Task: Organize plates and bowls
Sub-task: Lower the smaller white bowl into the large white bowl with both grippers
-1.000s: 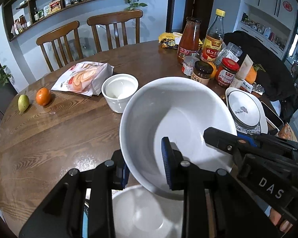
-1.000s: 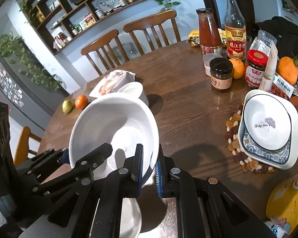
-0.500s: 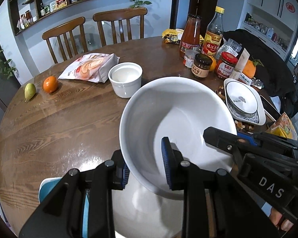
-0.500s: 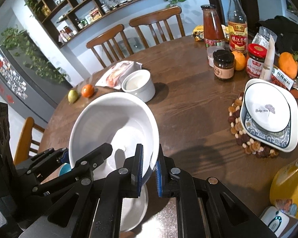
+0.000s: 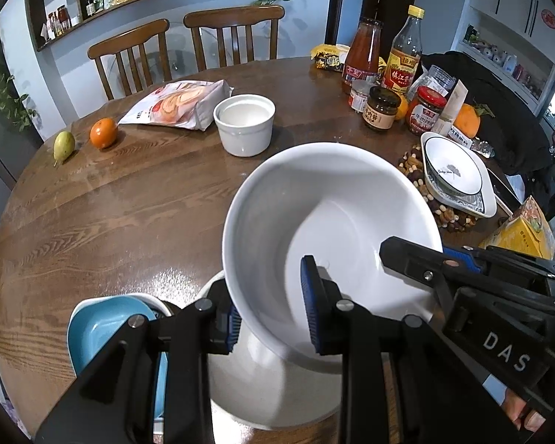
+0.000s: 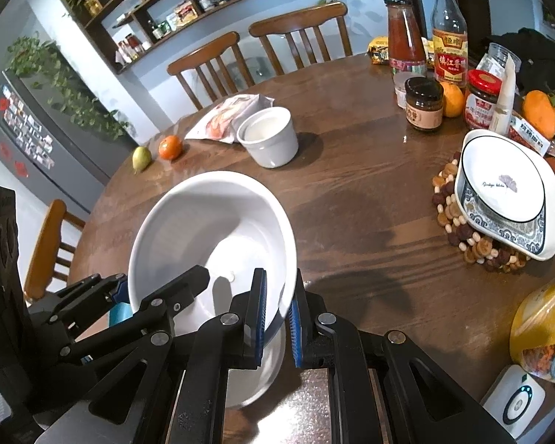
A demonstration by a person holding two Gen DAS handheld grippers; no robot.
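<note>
Blue dish [image 5: 103, 327] shows only from your left wrist, just left of the left gripper [image 5: 272, 323], whose jaws clamp the tilted white bowl [image 5: 329, 229]; your right gripper [image 6: 277, 314] pinches its opposite rim. Beneath hangs another white bowl [image 5: 273, 388]. Ahead stand a ramekin [image 5: 245, 124] and jars [image 6: 423, 103]; bare table [image 6: 351, 199] lies between.

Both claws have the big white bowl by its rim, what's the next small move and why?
Probably ease the big white bowl straight down: it hangs tilted between the left claw and right claw, just above another white dish, seemingly the stacking spot.
</note>
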